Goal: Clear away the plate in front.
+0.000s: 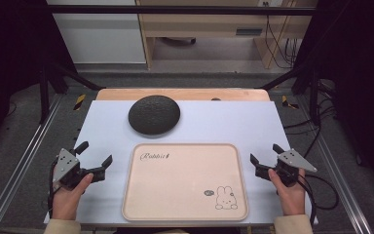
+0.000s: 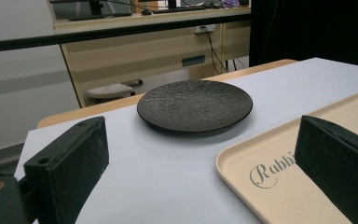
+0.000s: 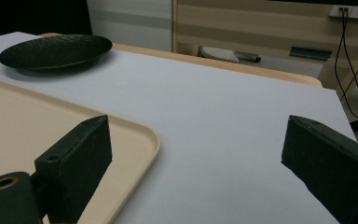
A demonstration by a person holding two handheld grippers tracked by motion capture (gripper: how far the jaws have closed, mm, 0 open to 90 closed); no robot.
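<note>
L tongs (image 1: 95, 155) and R tongs (image 1: 264, 155): jaws spread, nothing gripped, flanking beige tray (image 1: 185, 181) at frame bottom. Black plate (image 1: 154, 114) sits upper centre on table (image 1: 233, 122), apart from tray.

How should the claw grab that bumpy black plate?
Probably by its rim. The black plate lies flat and shallow on the white table, too wide to span, so one jaw goes over the thin raised edge and one under. The left claw, open beside the tray, is nearer; coming in low from the plate's near-left side looks easiest.
</note>
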